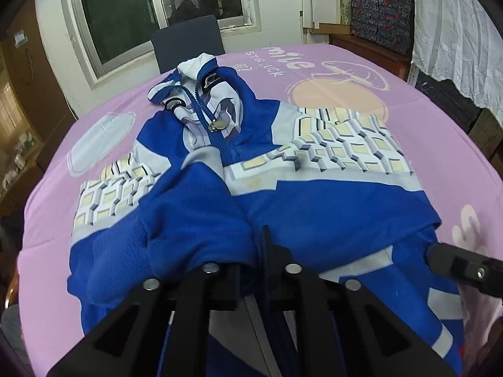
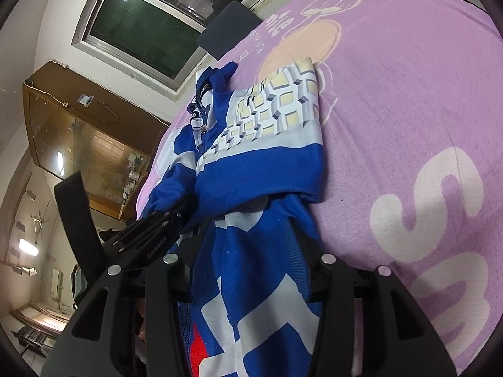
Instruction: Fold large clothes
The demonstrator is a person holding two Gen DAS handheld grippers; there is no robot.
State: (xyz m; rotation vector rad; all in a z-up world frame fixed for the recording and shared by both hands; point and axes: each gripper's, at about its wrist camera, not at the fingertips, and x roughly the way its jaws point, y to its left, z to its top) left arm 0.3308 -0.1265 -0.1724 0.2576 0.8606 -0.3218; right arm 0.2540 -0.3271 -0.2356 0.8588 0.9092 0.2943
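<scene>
we had the blue and white zip hoodie lying face up on the pink printed bedsheet, its hood toward twelve o'clock near the dark chair and its hem toward us at six. the left sleeve lay folded across the chest, its ribbed cuff at about eight o'clock in the left wrist view. our left gripper sat right at that sleeve, its jaws only slightly apart, and we could not tell whether the pads pinched the fabric or merely rested against it. our right gripper straddled a band of the lower front panel, the cloth running up between its fingers; the jaws looked closed on that fabric, though the contact itself was hard to see. the left gripper showed at nine o'clock in the right wrist view. we judged the main risk to be the sleeve sliding back off the chest if the left jaws let go while lifting away, dragged by the thick fleece. a second risk was the right grip catching only the top layer, so that any pull would bunch the hem unevenly.
</scene>
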